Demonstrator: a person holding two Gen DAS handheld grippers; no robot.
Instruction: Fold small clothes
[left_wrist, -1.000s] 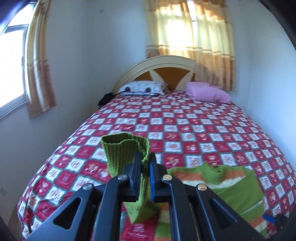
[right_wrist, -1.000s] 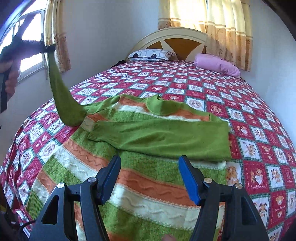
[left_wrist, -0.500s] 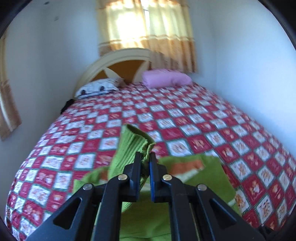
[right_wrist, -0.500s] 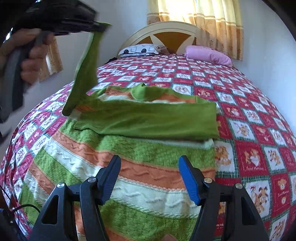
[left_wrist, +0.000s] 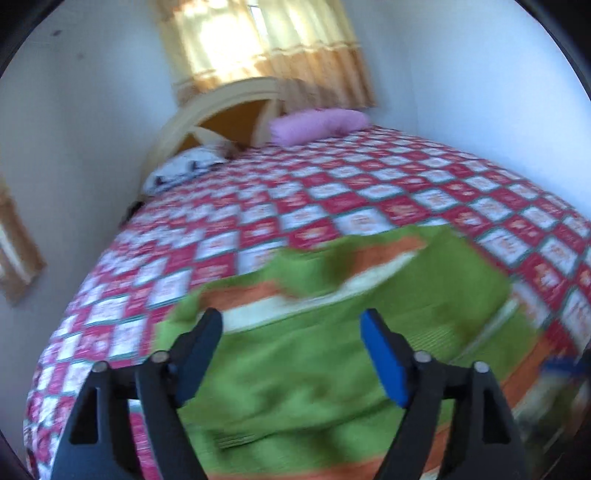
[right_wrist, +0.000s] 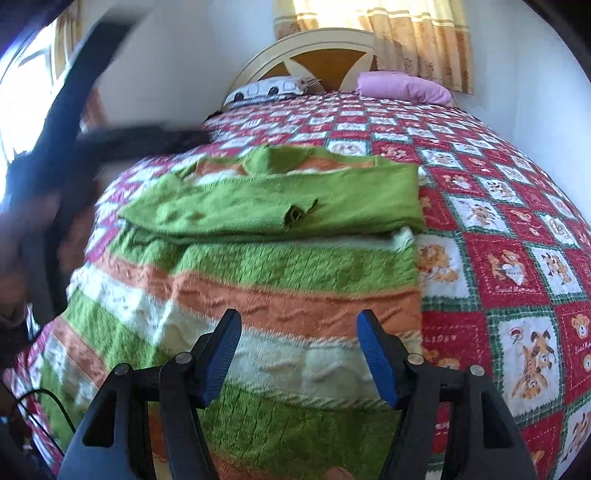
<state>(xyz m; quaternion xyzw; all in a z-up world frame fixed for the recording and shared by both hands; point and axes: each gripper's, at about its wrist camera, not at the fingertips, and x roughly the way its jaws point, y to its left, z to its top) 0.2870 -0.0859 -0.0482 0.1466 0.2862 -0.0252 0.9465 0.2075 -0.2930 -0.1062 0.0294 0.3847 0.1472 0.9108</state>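
Note:
A small green, orange and white striped sweater (right_wrist: 280, 266) lies flat on the bed, both green sleeves (right_wrist: 258, 206) folded across its chest. It also shows, blurred, in the left wrist view (left_wrist: 332, 350). My left gripper (left_wrist: 291, 336) is open and empty just above the sweater's left side. It appears as a dark blur at the left of the right wrist view (right_wrist: 66, 147). My right gripper (right_wrist: 297, 339) is open and empty over the sweater's lower stripes.
The bed has a red and white checked cover (right_wrist: 498, 240). A pink pillow (right_wrist: 402, 86) and a patterned pillow (right_wrist: 269, 88) lie by the headboard (right_wrist: 325, 48). Curtained windows sit behind and at left. A wall runs along the right.
My left gripper has opened and let go of the green sleeve, which now lies across the sweater's chest. The left gripper has swung right and down. The right gripper stays open.

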